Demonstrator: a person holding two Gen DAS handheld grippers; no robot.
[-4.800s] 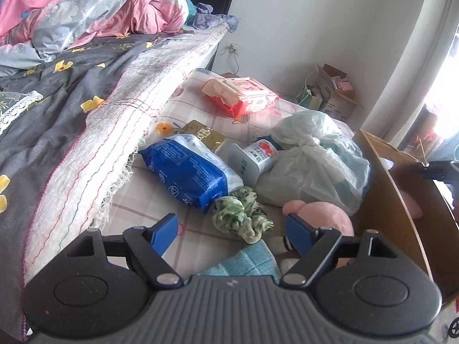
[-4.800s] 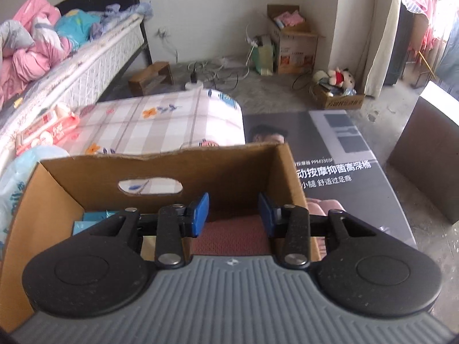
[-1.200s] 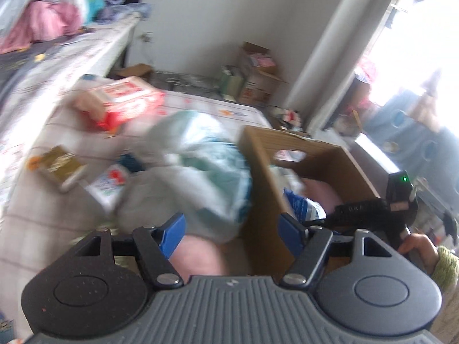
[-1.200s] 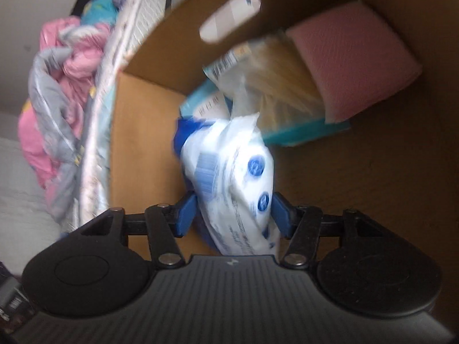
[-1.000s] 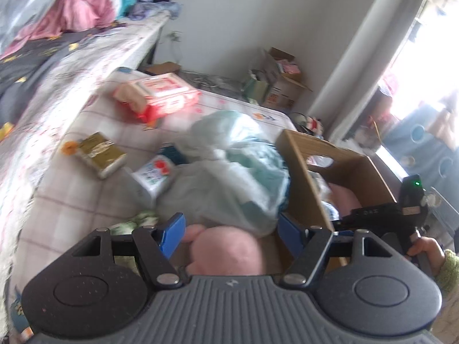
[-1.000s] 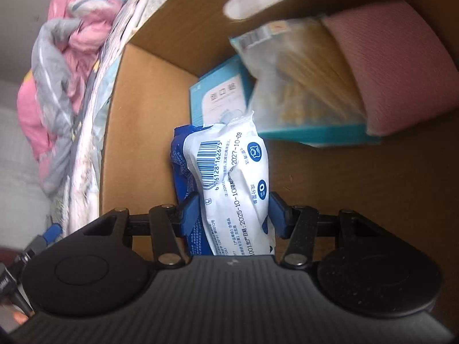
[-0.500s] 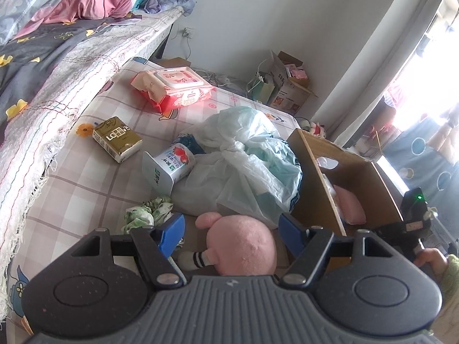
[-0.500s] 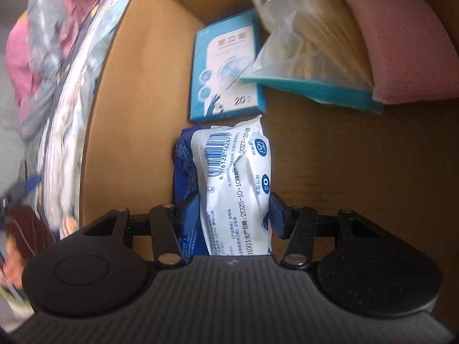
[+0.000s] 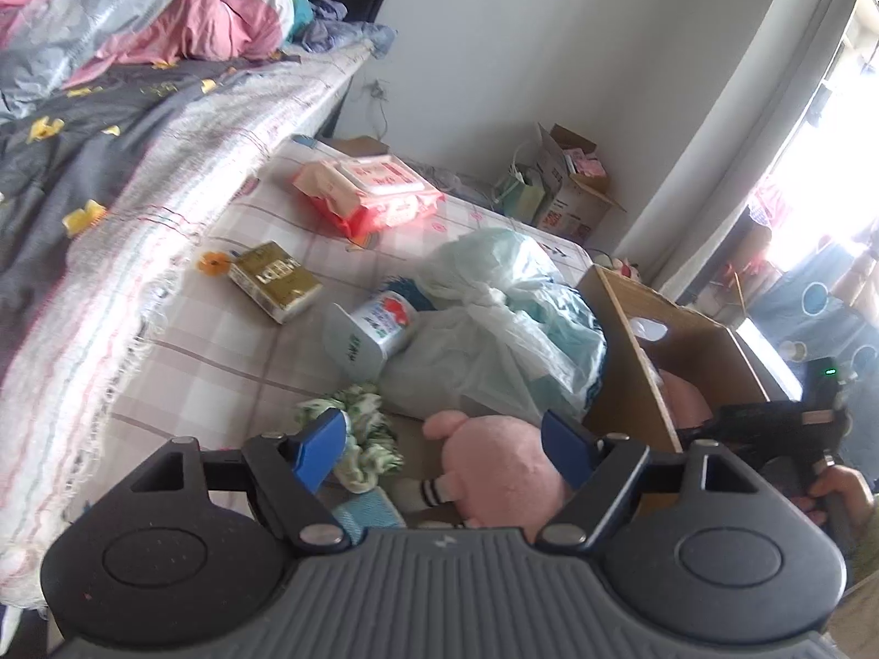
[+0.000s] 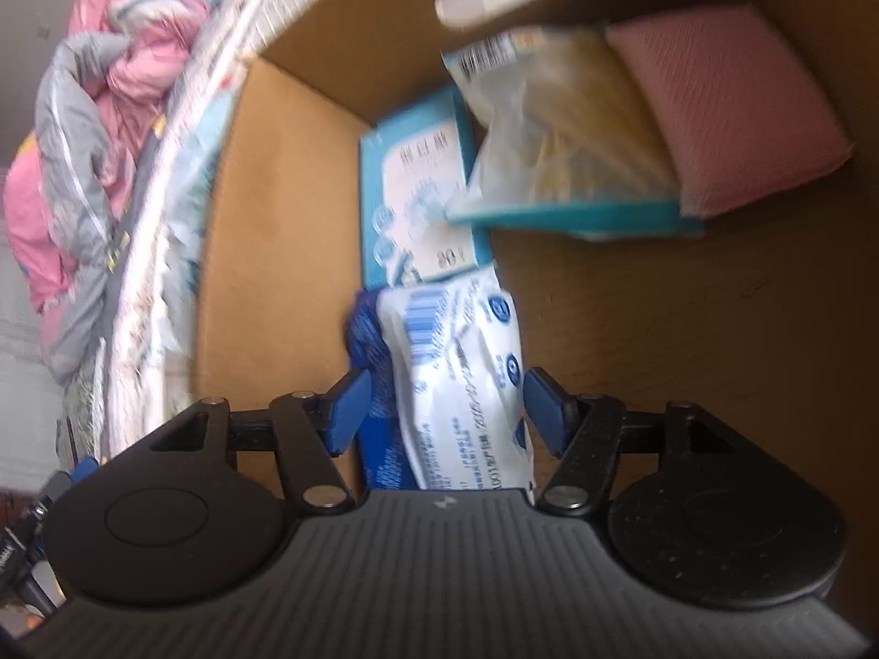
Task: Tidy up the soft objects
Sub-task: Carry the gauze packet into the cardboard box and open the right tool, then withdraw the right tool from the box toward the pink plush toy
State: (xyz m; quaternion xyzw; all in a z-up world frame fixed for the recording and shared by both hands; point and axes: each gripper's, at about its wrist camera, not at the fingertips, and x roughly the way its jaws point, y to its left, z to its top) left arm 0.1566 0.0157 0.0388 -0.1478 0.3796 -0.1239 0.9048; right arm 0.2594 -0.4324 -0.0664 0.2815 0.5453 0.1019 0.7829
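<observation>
My right gripper [image 10: 442, 403] has its fingers parted around the soft, crinkly wipes pack [image 10: 456, 379] inside the cardboard box [image 10: 263, 208]. My left gripper [image 9: 442, 436] gapes empty; pink plush [image 9: 494, 472] at twelve o'clock, light, squashy: pinch its round body.

Bed [image 9: 110, 126] at left, pink-grey quilt [image 9: 137, 16] heaped on it; open carton [image 9: 571, 192] by white wall [image 9: 549, 55]; curtain [image 9: 758, 110] beside bright window
</observation>
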